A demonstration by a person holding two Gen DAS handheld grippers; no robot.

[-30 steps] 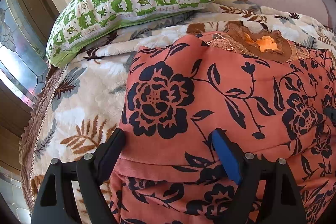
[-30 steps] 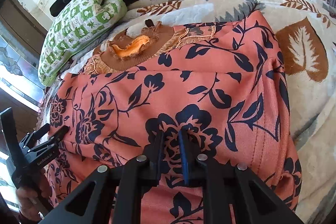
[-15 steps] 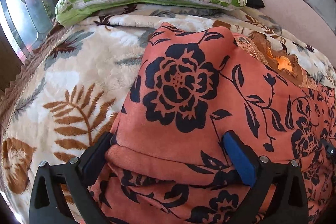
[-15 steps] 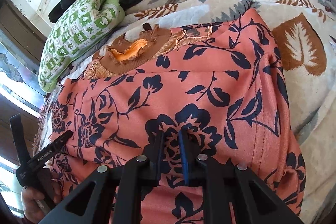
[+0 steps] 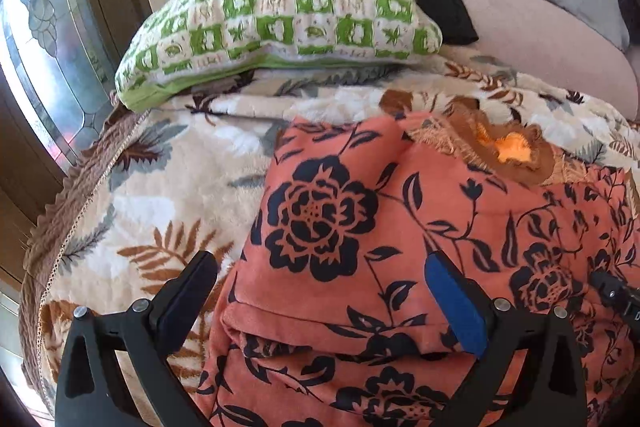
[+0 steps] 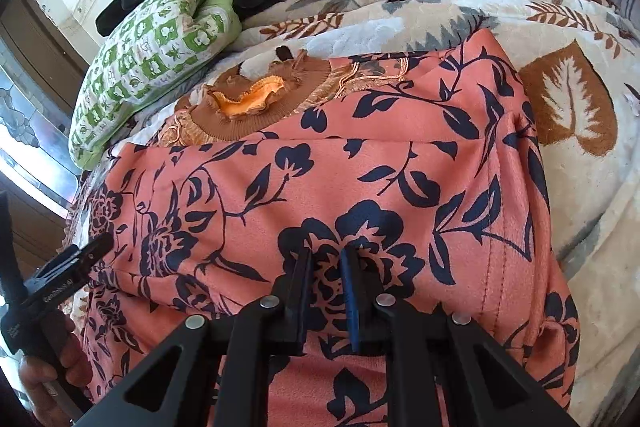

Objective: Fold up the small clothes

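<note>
A: What changed w/ the left gripper (image 5: pixel 320 291)?

B: It let go. A sec ago its jaws straddled the folded edge of the dress (image 5: pixel 400 227) close in; now they're spread wide, nothing pinched, and it has lifted off a bit. The edge stays down on its own.

A: Right gripper (image 6: pixel 326 267)?

B: No change. Jaws nearly together, nipping a bit of dress fabric near the big flower.

A: Where's the dress?

B: Flat on the blanket (image 5: pixel 160 167), near side doubled over, brown top (image 6: pixel 256 107) just behind it, pillow (image 5: pixel 280 27) further back.

A: So?

B: Prob. that fold is done on the left. Next, I'd guess, left regrips for another fold while right pins it.
</note>
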